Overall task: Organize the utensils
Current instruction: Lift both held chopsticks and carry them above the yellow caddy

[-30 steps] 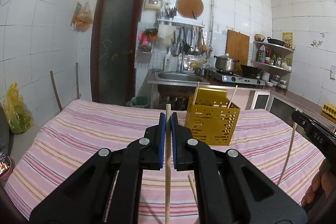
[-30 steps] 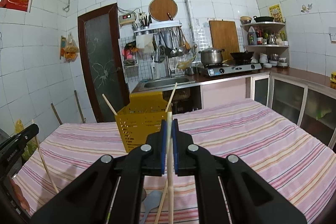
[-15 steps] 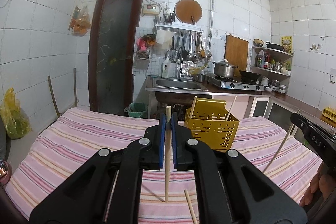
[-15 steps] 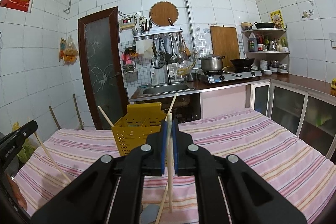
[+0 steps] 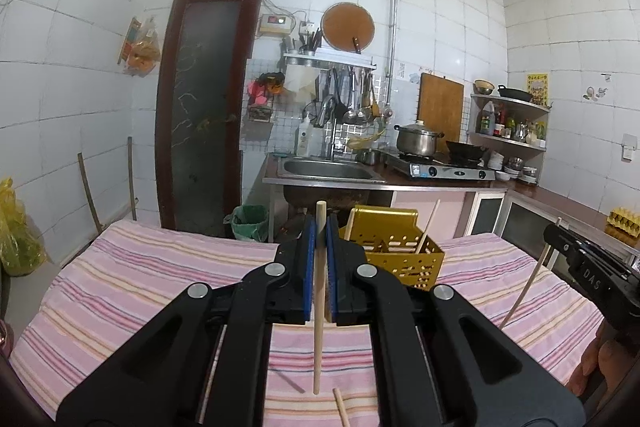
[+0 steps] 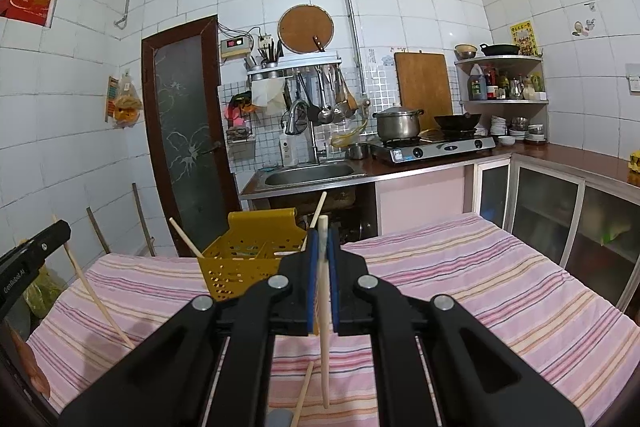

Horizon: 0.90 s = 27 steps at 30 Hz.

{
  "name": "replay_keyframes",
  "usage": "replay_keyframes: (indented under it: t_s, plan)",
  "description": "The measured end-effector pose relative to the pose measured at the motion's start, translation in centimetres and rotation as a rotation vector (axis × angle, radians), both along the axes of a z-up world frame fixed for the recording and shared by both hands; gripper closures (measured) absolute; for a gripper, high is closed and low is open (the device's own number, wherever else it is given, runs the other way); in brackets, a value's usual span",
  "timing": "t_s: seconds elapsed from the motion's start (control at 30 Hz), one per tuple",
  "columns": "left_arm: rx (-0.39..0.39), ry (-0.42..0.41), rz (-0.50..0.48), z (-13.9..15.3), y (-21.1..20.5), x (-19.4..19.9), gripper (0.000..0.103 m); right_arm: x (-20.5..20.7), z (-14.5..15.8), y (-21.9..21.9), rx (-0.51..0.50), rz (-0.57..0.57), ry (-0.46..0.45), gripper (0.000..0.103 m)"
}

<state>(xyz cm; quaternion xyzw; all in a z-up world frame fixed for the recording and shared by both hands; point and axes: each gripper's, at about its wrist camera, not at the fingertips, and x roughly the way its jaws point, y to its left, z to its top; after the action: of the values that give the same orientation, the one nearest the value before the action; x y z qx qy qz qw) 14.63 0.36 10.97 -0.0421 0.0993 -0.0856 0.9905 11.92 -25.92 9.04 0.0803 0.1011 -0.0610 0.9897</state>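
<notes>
Near the yellow basket (image 5: 394, 255) | left gripper (image 5: 319, 259) clamping a chopstick (image 5: 318, 327), rising off the striped cloth (image 5: 132, 283) | right gripper (image 6: 322, 267) clamping another chopstick (image 6: 325, 339), also lifting higher.

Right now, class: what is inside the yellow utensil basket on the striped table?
Two chopsticks lean out of the yellow basket, and dividers show inside. Its floor and any shorter utensils are hidden by its perforated walls and the right gripper.

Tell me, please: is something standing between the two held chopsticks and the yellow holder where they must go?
Nothing visible does. The left gripper holds one chopstick and the right gripper another chopstick. Only bare striped tablecloth lies before the yellow holder, which already has two chopsticks inside.
</notes>
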Motion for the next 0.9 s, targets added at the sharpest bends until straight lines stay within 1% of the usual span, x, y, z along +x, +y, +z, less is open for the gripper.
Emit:
replay_keyframes:
  t_s: [0.2,0.27,0.37,0.53,0.63,0.77,0.83,0.9]
  plan:
    - [-0.001,-0.031,-0.025,2.1,-1.1,0.8,0.099,0.6,1.9,-0.1,-0.022,-0.002,-0.037,0.097]
    - [-0.012,-0.04,-0.036,3.0,-1.5,1.4,0.099,1.1,3.2,-0.3,-0.023,-0.003,-0.059,0.097]
    - [-0.009,-0.065,-0.052,4.8,-2.3,2.7,0.099,1.9,5.6,-0.2,-0.04,0.0,-0.098,0.097]
    - [-0.011,-0.137,-0.073,8.6,-4.1,5.1,0.099,4.0,10.0,0.5,-0.077,0.011,-0.171,0.098]
    - [-0.015,-0.176,-0.078,10.4,-5.0,6.9,0.099,5.7,11.8,0.9,-0.078,0.02,-0.198,0.098]
    - [-0.004,-0.207,-0.083,11.3,-6.1,9.5,0.099,8.6,13.3,1.2,-0.069,0.035,-0.225,0.098]
    - [0.002,-0.205,-0.085,11.2,-6.6,11.5,0.099,10.1,13.2,1.4,-0.064,0.043,-0.222,0.098]
    - [0.004,-0.197,-0.083,10.4,-6.9,13.3,0.099,11.4,12.6,1.6,-0.06,0.05,-0.211,0.098]
